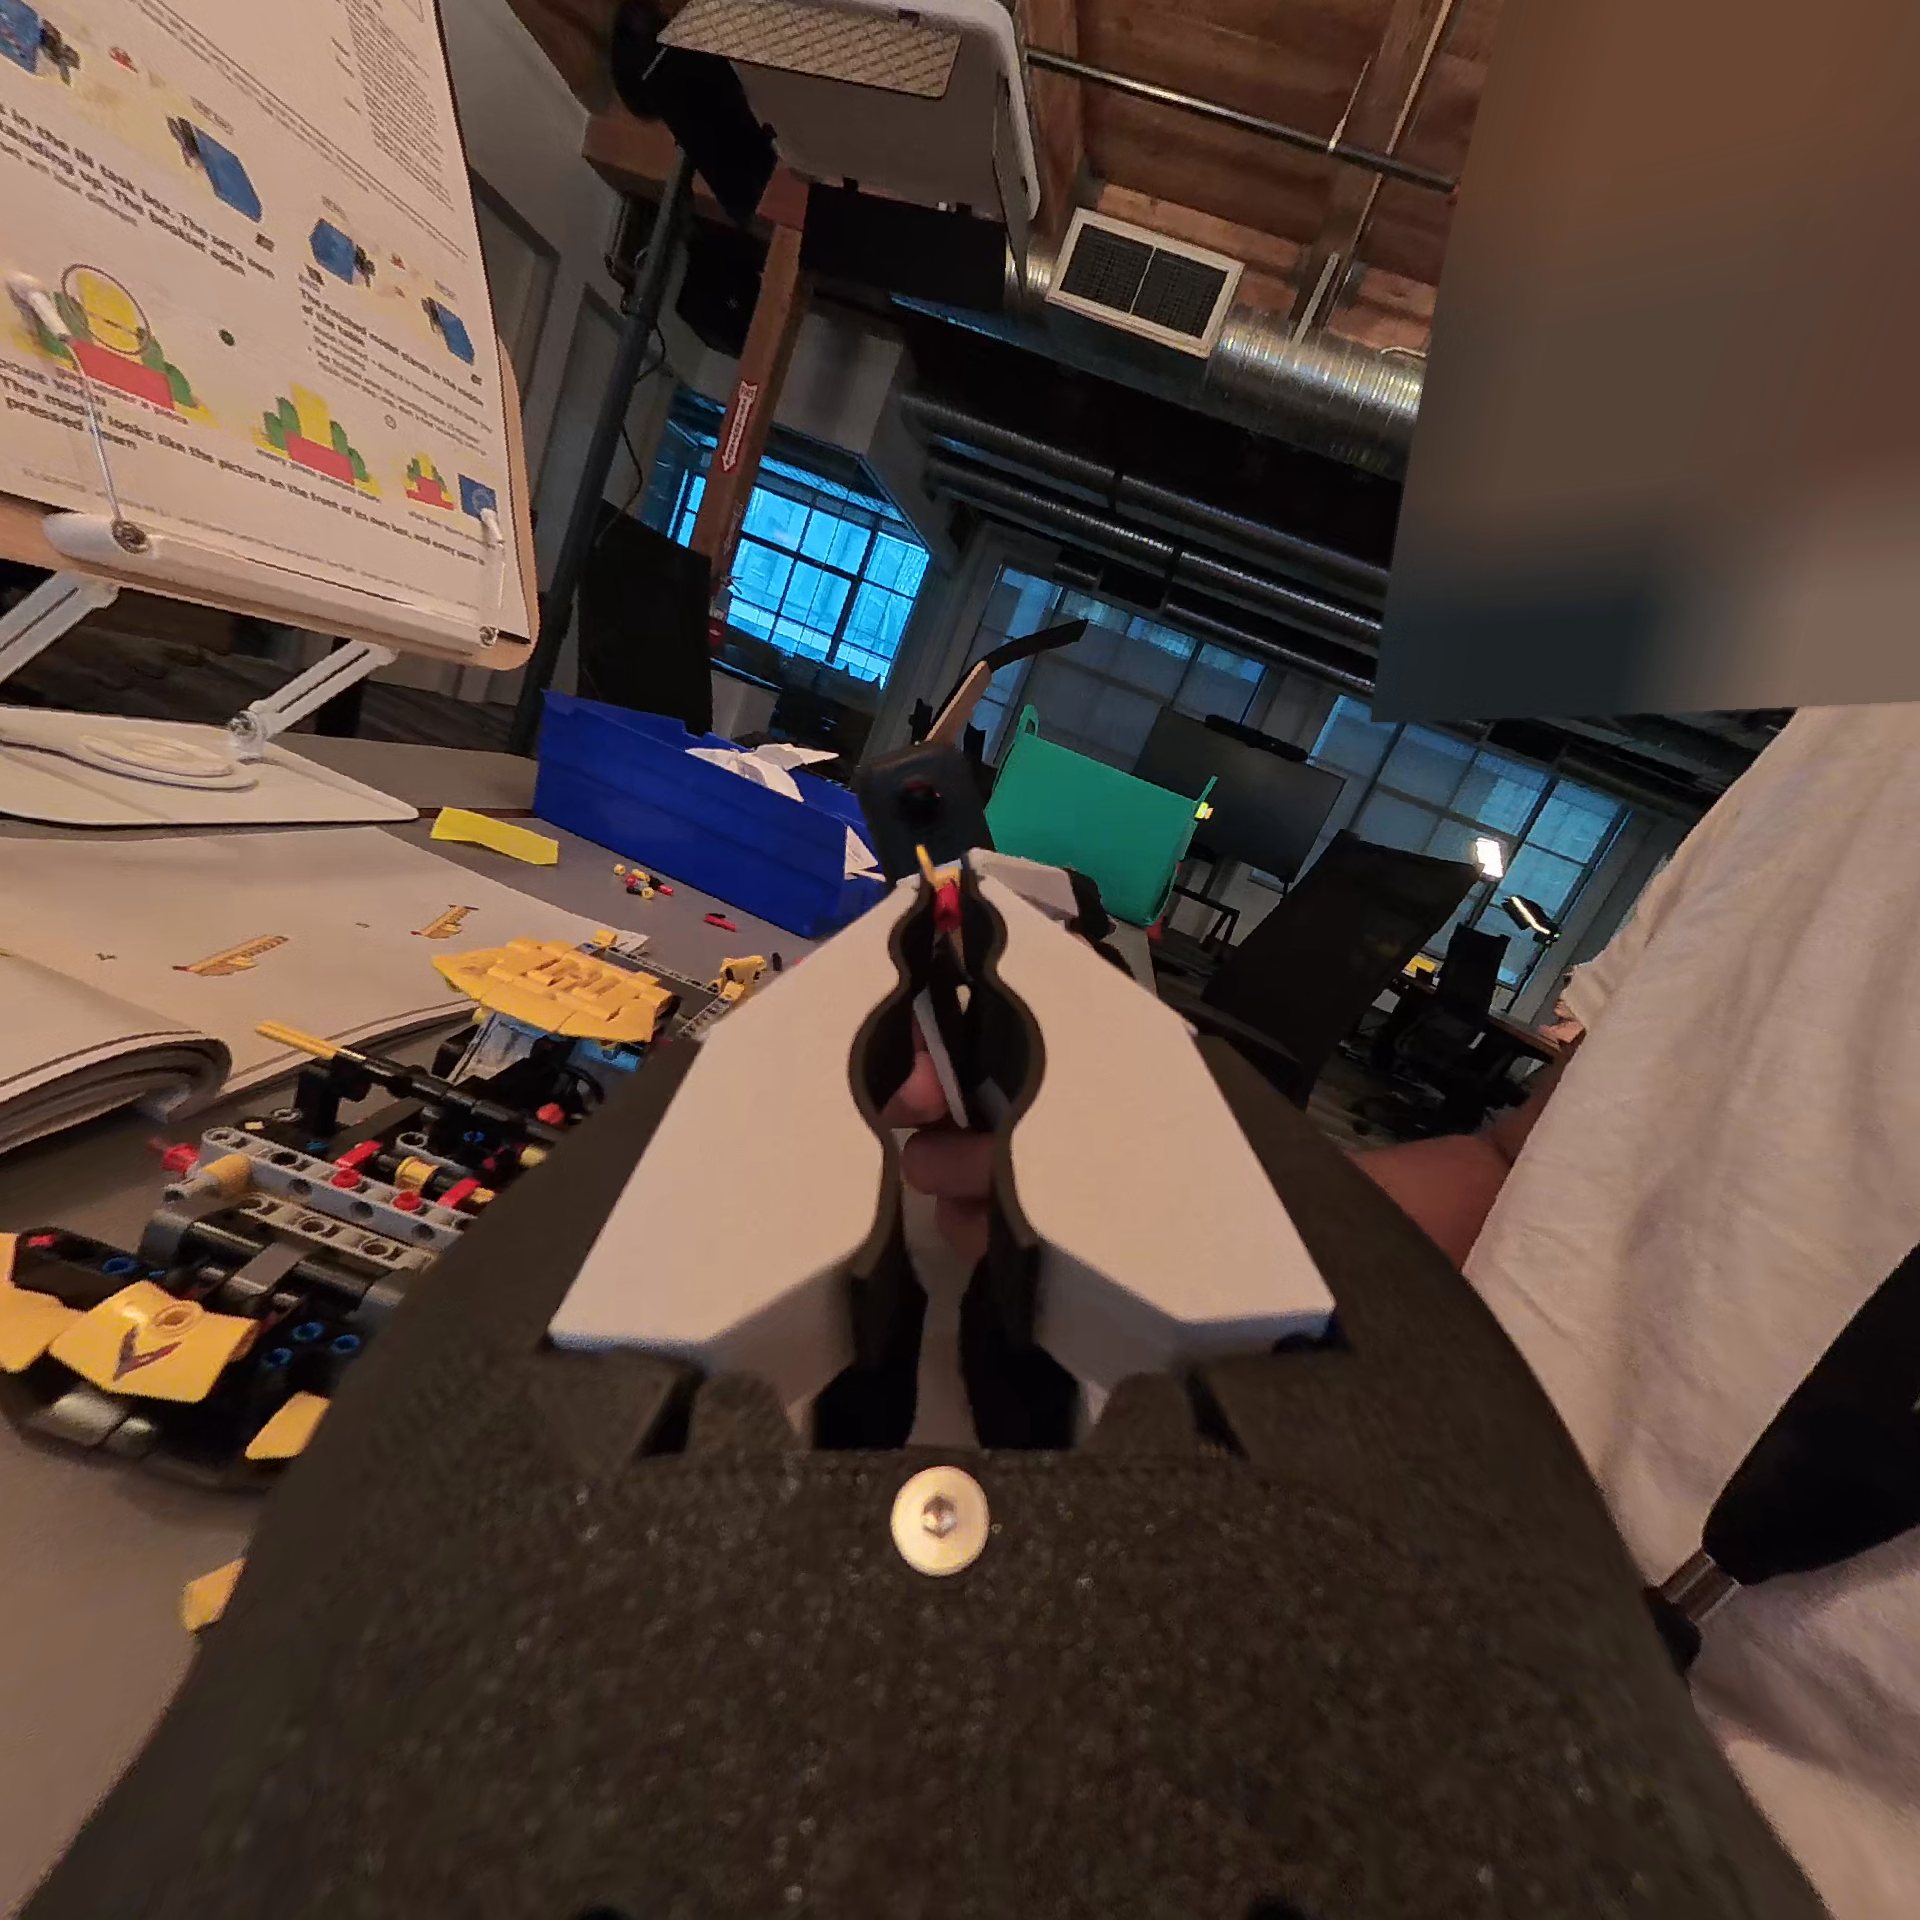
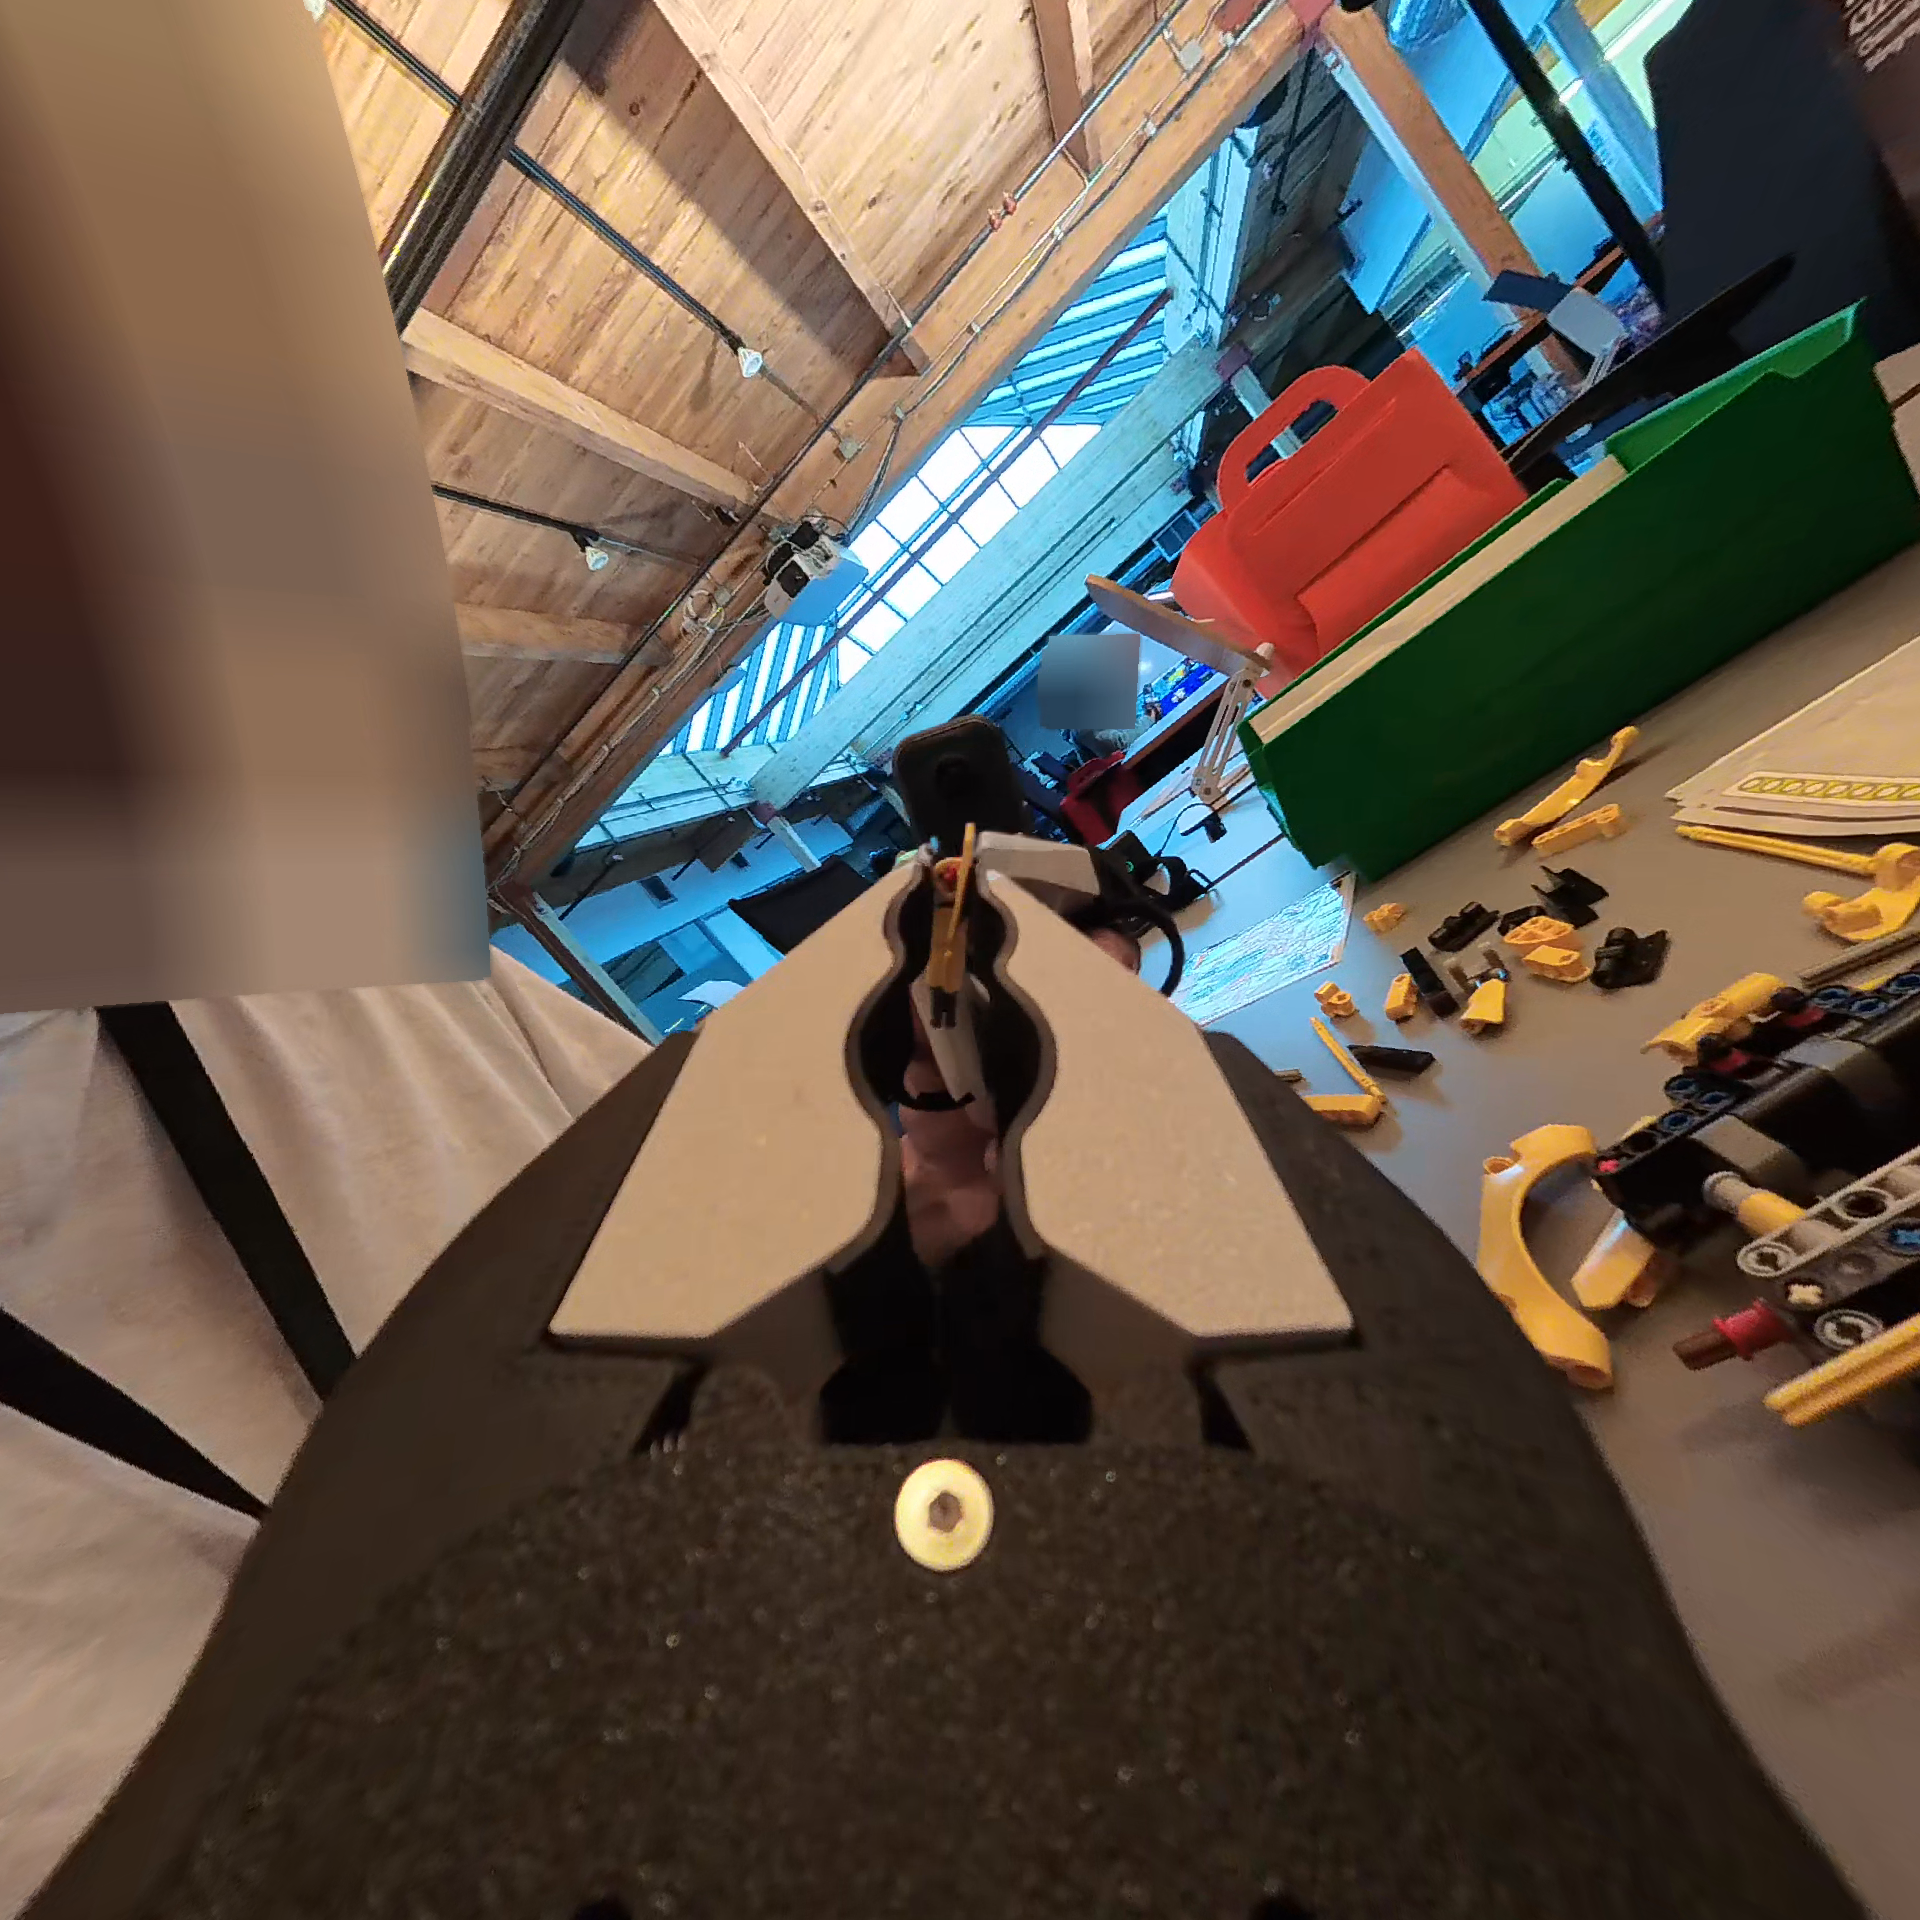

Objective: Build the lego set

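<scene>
From my left wrist view, the half-built yellow and black Technic model [image 1: 312, 1174] lies on the grey table [image 1: 94, 1538] at about nine o'clock, well below and left of me, with the open instruction booklet [image 1: 208, 966] behind it at ten and a blue parts bin [image 1: 686, 810] near eleven. My left gripper [image 1: 940, 883] is raised off the table at twelve, jaws closed down on a small piece: a red pin [image 1: 945, 906] with a thin yellow bit at its tip.

Straight ahead, tip to tip with it, is my right gripper [image 2: 961, 862], facing the opposite way. Its jaws are also pinched together, on a slim yellow axle-like part [image 2: 951, 925] whose long axis runs nearly along my fingers, tilted slightly toward one o'clock. The red pin shows at its far end, so both grippers seem to meet on one small sub-assembly; I cannot tell whether the two parts are already seated.

In the right wrist view, loose yellow and black pieces [image 2: 1496, 966] scatter at two to three o'clock, a green bin [image 2: 1558, 665] beyond at two. The coming move, I judge, is a push along that shared axis, both grippers equally near.
</scene>
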Demonstrator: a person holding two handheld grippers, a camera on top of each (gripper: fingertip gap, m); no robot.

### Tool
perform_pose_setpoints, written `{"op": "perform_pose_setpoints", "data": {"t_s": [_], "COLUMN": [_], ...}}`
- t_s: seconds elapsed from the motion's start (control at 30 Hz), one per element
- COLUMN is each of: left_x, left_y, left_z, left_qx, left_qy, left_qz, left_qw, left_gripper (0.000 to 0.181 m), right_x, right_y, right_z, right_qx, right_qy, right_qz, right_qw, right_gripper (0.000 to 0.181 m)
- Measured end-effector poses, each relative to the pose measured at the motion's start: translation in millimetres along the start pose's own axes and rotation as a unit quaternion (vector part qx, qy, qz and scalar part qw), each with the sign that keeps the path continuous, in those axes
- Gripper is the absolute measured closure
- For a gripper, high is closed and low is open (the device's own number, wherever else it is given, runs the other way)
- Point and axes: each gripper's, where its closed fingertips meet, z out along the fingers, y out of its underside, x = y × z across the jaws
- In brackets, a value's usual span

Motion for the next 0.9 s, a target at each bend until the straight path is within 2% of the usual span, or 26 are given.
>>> {"op": "perform_pose_setpoints", "data": {"t_s": [0.23, 0.4, 0.47, 0.73, 0.9], "left_x": [-2.2, -1.0, 0.1, -4.8, -6.5], "left_y": [-0.2, -2.1, 0.2, 10.1, 7.0], "left_z": [0.1, 2.8, 3.2, 6.8, 2.0], "left_qx": [0.008, 0.036, 0.025, -0.021, -0.015], "left_qy": [-0.007, -0.016, -0.017, -0.003, 0.003], "left_qz": [-0.01, -0.014, 0.0, -0.031, -0.039], "left_qw": [1.0, 0.999, 1.0, 0.999, 0.999], "left_gripper": [0.177, 0.177, 0.177, 0.176, 0.177], "right_x": [2.8, 0.5, 0.1, 7.2, 8.0], "right_y": [0.3, -2.1, 0.5, 3.1, -3.0], "right_z": [1.9, 2.2, 2.0, -6.2, -13.0], "right_qx": [-0.006, 0.005, -0.001, -0.02, -0.014], "right_qy": [0.018, 0.013, 0.009, 0.032, 0.04], "right_qz": [-0.031, -0.038, -0.032, -0.033, -0.042], "right_qw": [0.999, 0.999, 0.999, 0.999, 0.998], "right_gripper": [0.176, 0.176, 0.176, 0.175, 0.175]}}
